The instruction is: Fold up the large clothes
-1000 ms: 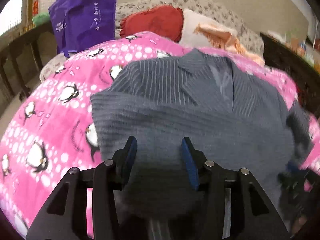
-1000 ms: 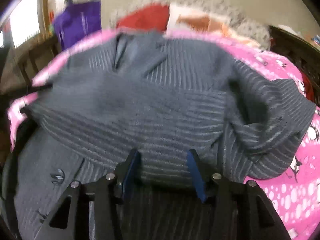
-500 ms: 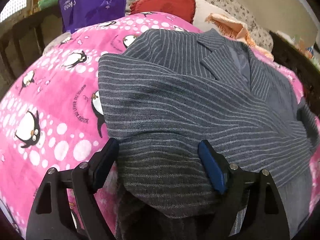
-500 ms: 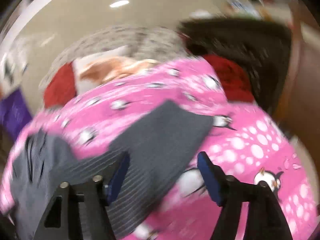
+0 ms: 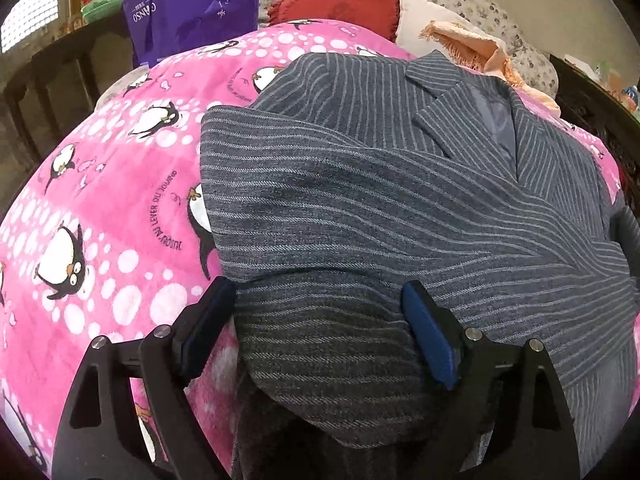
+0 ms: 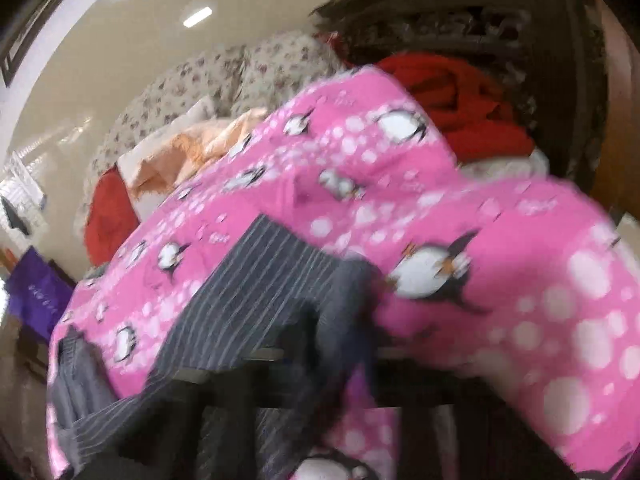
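A grey pinstriped suit jacket [image 5: 380,200] lies on a pink penguin blanket [image 5: 108,184], lapels up, with a sleeve folded across its front. My left gripper [image 5: 318,320] is open, its blue-padded fingers [image 5: 428,340] straddling the near fold without pinching it. The right wrist view is motion-blurred: it shows a striped sleeve [image 6: 256,296] of the jacket lying on the blanket [image 6: 500,280]. My right gripper's dark fingers blur at the bottom of that view, and I cannot tell how they stand.
A purple bag [image 5: 192,4] stands at the back left. A red cushion [image 5: 340,8], a peach cloth [image 5: 472,44] and floral bedding [image 5: 460,0] lie beyond the jacket. Dark wooden furniture [image 6: 460,28] and a red cloth [image 6: 468,104] are on the right.
My left gripper opened wide and let go of the fold it held, which now lies flat. My right gripper let go, swung right and down toward the other sleeve, blurring its view.
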Motion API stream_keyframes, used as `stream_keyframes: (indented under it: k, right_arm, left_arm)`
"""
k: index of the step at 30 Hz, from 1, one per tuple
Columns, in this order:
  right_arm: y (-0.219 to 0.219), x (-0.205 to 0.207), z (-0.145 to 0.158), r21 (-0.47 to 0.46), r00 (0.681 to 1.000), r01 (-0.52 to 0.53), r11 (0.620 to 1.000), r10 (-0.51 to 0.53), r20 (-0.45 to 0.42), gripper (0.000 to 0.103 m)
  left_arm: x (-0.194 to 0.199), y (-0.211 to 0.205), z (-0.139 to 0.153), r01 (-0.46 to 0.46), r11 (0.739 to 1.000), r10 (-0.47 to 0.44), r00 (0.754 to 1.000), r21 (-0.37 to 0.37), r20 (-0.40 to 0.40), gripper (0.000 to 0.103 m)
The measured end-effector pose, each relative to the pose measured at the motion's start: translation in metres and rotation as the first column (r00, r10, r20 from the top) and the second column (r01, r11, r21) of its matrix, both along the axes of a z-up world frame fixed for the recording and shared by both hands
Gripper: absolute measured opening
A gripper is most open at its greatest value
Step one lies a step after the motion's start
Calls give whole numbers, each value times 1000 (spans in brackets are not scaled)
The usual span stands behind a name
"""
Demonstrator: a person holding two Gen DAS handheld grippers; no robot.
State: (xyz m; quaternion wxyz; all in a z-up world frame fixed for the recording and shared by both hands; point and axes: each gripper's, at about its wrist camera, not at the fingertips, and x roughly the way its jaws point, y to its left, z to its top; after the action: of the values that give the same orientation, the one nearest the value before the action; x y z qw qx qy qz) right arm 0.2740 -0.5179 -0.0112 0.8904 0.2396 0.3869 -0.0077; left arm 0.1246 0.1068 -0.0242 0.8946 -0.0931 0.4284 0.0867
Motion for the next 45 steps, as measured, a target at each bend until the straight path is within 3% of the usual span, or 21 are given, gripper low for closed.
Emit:
stream_keyframes:
  k: [6, 9, 13, 17, 20, 22, 24, 28, 31, 35, 38, 40, 42, 43, 44, 45]
  right_arm:
    - [-3, -83, 66, -11, 988, 22, 1000, -20, 153, 3]
    - [-19, -148, 103, -21, 973, 84, 996, -77, 220, 3]
    - [-25, -202, 130, 17, 956, 136, 991, -136, 258, 3]
    - [23, -206, 150, 25, 959, 34, 999, -40, 279, 3]
    - [103, -185, 160, 52, 943, -139, 989, 116, 312, 3]
    - [163, -167, 158, 49, 925, -245, 968, 218, 312, 3]
    - [227, -148, 148, 58, 900, -349, 935, 317, 299, 3]
    - [346, -125, 127, 66, 839, -507, 859, 475, 266, 3]
    - [433, -124, 116, 63, 765, -619, 783, 583, 274, 3]
    - [524, -139, 89, 4, 663, -729, 684, 706, 248, 3]
    - [563, -148, 44, -17, 620, -777, 629, 769, 158, 3]
    - [573, -153, 13, -47, 609, -790, 612, 791, 64, 4]
    - [567, -156, -2, -21, 597, -802, 597, 802, 17, 11]
    - [558, -155, -3, 0, 596, -803, 596, 803, 19, 18]
    - [549, -158, 0, 19, 597, -803, 596, 802, 24, 32]
    - [532, -163, 7, 26, 604, -797, 603, 797, 34, 38]
  left_arm:
    - [1, 2, 0, 2, 1000, -2, 1000, -1, 0, 87]
    - [2, 3, 0, 3, 1000, -3, 1000, -7, 2, 87]
    - [2, 4, 0, 3, 1000, -3, 1000, -15, 5, 87]
    - [0, 3, 10, 15, 1000, -16, 1000, -24, -16, 87]
    - [-14, 18, 43, 11, 995, -5, 998, -96, 61, 87]
    - [-28, 35, 70, -6, 997, 17, 991, -76, 136, 87]
    - [-37, 51, 83, -50, 999, 52, 987, -14, 152, 87]
    - [-53, 94, 78, -187, 975, 180, 982, 118, 61, 87]
    - [-69, 124, 65, -266, 956, 268, 963, 120, 5, 87]
    - [-100, 153, 50, -337, 938, 339, 941, 83, -6, 87]
    - [-114, 166, 46, -372, 924, 375, 927, 91, -13, 87]
    - [-120, 173, 43, -395, 914, 399, 917, 95, -22, 87]
    - [-123, 174, 45, -405, 910, 407, 913, 85, -15, 87]
    - [-122, 174, 46, -407, 910, 409, 913, 79, -12, 87]
    - [-120, 174, 48, -408, 910, 410, 912, 71, -8, 87]
    - [-116, 170, 52, -409, 911, 409, 912, 55, 5, 87]
